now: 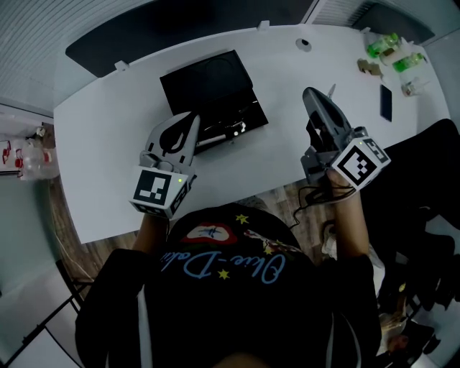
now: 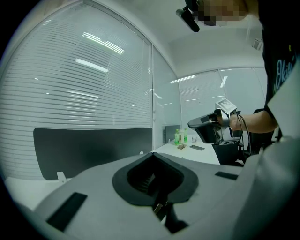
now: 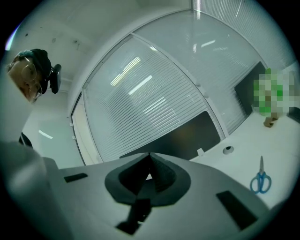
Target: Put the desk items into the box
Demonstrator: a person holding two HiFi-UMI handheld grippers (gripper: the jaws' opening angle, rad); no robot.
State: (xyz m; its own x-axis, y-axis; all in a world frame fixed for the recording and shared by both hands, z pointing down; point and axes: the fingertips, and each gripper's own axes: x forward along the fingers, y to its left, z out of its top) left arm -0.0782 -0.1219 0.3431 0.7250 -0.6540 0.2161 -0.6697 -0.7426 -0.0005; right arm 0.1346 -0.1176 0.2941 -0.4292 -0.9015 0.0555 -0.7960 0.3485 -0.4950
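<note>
A black box [image 1: 210, 85] lies open on the white desk [image 1: 108, 144], with small pale items showing in its near half. My left gripper [image 1: 192, 117] hovers at the box's near left corner, its jaws shut and holding nothing. My right gripper [image 1: 309, 92] is held to the right of the box, also shut and holding nothing. Blue-handled scissors [image 3: 260, 178] lie on the desk just right of the right gripper's tip. Two green bottles [image 1: 394, 52], a flat black item [image 1: 386, 102] and a small brown thing [image 1: 369, 67] sit at the desk's far right corner.
A dark panel [image 1: 180, 21] runs behind the desk's far edge. A cable hole [image 1: 305, 44] is set in the desk top near the back. A black chair [image 1: 424, 187] stands at the right of the person. White blinds fill the wall [image 2: 84, 84].
</note>
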